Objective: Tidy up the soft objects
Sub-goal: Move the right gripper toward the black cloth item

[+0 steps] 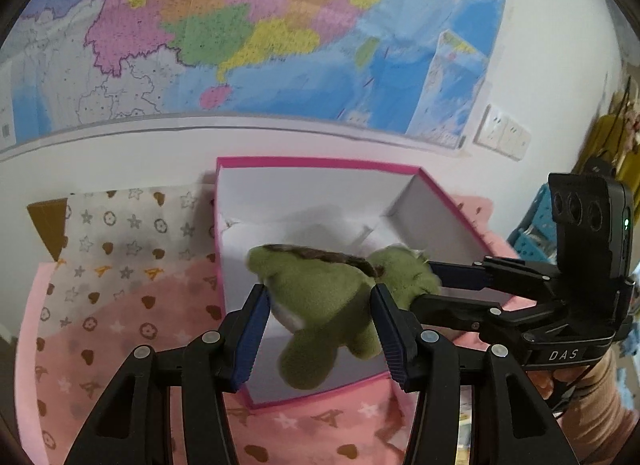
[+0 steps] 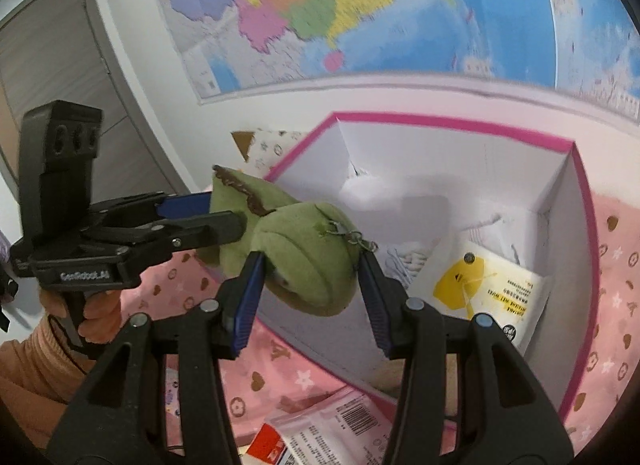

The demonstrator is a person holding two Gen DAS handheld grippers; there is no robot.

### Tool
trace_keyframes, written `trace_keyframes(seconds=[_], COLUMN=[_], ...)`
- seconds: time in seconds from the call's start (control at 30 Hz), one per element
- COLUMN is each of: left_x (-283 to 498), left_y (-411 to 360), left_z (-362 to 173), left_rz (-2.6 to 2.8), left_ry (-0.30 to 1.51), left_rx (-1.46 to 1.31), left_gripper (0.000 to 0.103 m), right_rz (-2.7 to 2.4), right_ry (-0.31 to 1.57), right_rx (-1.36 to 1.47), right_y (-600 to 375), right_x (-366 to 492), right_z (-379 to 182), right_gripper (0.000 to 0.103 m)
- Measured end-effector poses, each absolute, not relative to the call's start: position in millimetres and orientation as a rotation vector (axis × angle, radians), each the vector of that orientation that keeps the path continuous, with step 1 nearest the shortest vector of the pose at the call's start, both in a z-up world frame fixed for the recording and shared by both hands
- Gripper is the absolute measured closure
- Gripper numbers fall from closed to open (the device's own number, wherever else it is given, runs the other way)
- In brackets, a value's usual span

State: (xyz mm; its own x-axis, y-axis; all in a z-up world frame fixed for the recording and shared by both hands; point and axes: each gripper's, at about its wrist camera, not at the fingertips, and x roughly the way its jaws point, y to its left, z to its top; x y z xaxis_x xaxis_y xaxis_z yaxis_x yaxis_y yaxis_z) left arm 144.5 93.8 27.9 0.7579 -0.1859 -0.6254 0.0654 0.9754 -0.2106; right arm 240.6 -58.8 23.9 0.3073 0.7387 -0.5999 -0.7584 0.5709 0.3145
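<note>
Currently: 1 green plush toy (image 1: pixel 320 297), pinched by left tongs (image 1: pixel 320 341) and right tongs (image 2: pixel 310 297), above the pink-rimmed box (image 1: pixel 320 163).

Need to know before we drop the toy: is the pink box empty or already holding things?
Not empty. The pink box already holds a yellow-and-white wipes packet and some white items; the green plush toy hangs above it.

You have a coloured wall map (image 1: pixel 256 33) above the bed, a white socket plate (image 1: pixel 502 131) to its right, and what looks like a grey door (image 2: pixel 52 77) at the left.
</note>
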Motion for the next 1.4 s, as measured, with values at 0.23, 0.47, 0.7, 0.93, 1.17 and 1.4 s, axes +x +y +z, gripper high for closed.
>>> trace_keyframes(seconds=[0.23, 0.47, 0.7, 0.93, 1.17, 1.4], left_x=[133, 101, 74, 63, 77, 103], left_y=[95, 90, 64, 17, -48, -84], left_z=[31, 44, 41, 34, 4, -23], left_rz=[-0.092, -0.147, -0.247, -0.414, -0.603, -0.654], left_ry=[0.673, 0.609, 0.6, 0.632, 0.765, 0.88], left_rx=[-0.168, -0.18, -0.159, -0.127, -0.086, -0.087], left_gripper=[0.051, 0.048, 0.045, 0.041, 0.041, 0.041], right_rz=[0.984, 1.005, 0.962, 0.842, 0.755, 0.763], right_ry=[0.804, 0.721, 0.676, 0.716, 0.826, 0.881], right_rx=[-0.004, 0.029, 0.075, 0.139, 0.257, 0.32], right_y=[-61, -102, -157, -212, -257, -270], right_x=[241, 207, 176, 164, 162, 158], right_z=[17, 40, 45, 24, -23, -52], right_gripper=[0.052, 0.047, 0.046, 0.045, 0.045, 0.045])
